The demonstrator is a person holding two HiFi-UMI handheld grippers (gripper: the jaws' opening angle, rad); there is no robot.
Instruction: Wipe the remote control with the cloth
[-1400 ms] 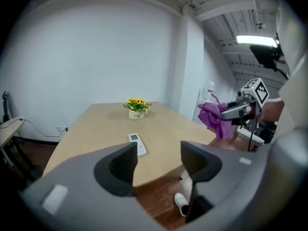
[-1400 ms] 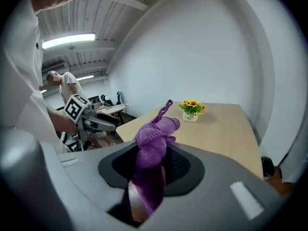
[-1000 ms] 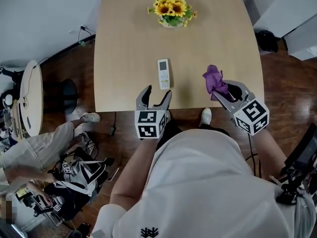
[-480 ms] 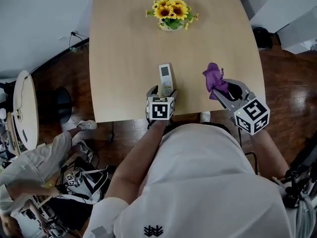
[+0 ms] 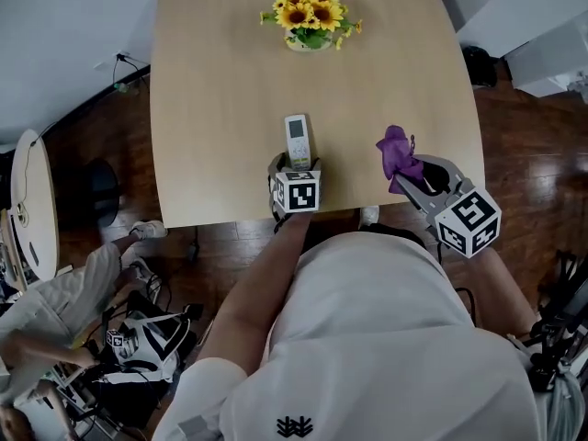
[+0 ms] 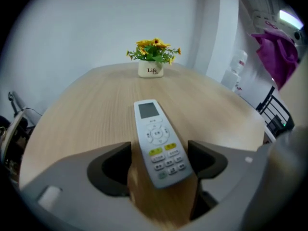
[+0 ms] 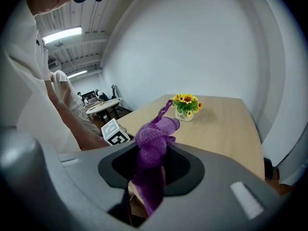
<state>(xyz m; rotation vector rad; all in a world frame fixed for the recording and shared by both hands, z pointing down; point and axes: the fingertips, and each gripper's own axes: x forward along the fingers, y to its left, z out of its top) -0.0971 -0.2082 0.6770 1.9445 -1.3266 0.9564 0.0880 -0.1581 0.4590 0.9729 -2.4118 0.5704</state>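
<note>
Light wood table. A pot of sunflowers sits at the far end, well apart from everything else. A round side table and a seated person are at the left over a dark wood floor. Nothing lies between the grippers and the remote.

White remote control lies flat near the table's near edge, screen end toward the flowers.

Left gripper: the forearm reaches straight forward. The jaws are apart, straddling the remote's near end, with a gap of wood on the left side.

Right gripper: held to the right over the near edge, angled up-left. The jaws are clamped on a bunched purple cloth, which sticks out past the tips, apart from the remote.
</note>
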